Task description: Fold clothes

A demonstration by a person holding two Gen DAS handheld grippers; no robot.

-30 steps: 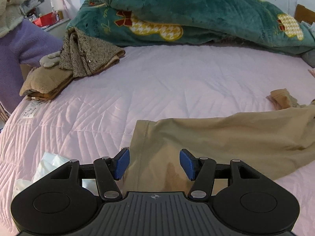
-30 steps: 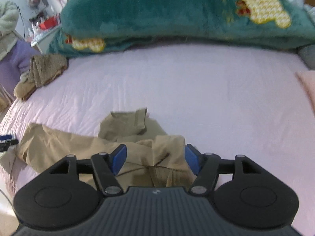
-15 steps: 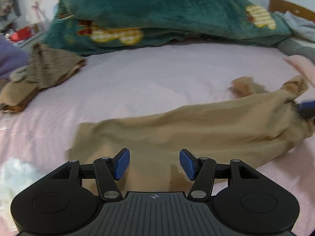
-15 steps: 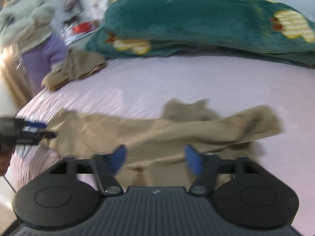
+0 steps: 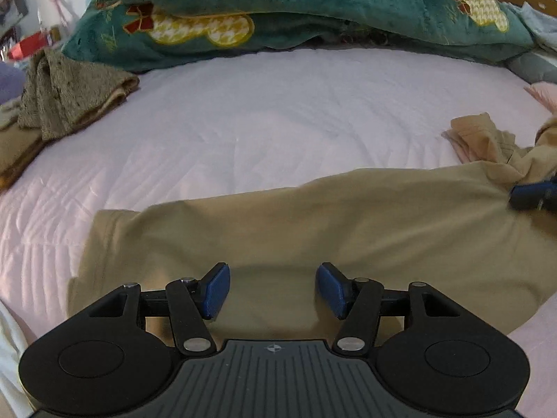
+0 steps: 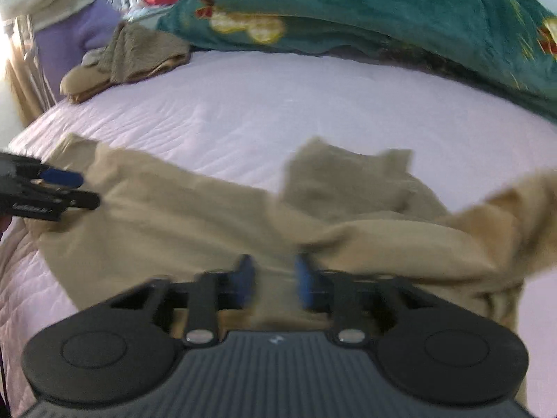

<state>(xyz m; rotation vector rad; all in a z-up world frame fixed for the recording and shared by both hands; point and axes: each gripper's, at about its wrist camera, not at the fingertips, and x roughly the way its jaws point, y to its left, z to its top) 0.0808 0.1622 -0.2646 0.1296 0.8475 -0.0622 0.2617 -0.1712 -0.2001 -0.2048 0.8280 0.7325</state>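
Across the near half of the pink quilted bed [image 5: 278,111] lies a tan garment [image 5: 313,223], spread long from left to right, with its right end bunched into loose folds. Over its near edge, the left gripper [image 5: 273,291] hangs with its blue fingers [image 5: 216,289] set wide apart and nothing between them; the tan cloth shows in the gap below. In the right wrist view, the right gripper [image 6: 273,280] is blurred, its blue fingers [image 6: 245,278] drawn fairly close together with a strip of tan cloth in the narrow gap; whether they pinch it cannot be told. From that view the left gripper shows at the far left, over the garment's left end.

At the far side of the bed a green plush blanket [image 5: 296,10] with yellow houndstooth patches and red bows is heaped up. On the far left lies a pile of brown knitted clothes [image 5: 66,94]. In the right wrist view a person in a purple and cream top [image 6: 66,24] stands at the far left. No brand, label or writing can be read; a small mark on each gripper body is too small to make out.
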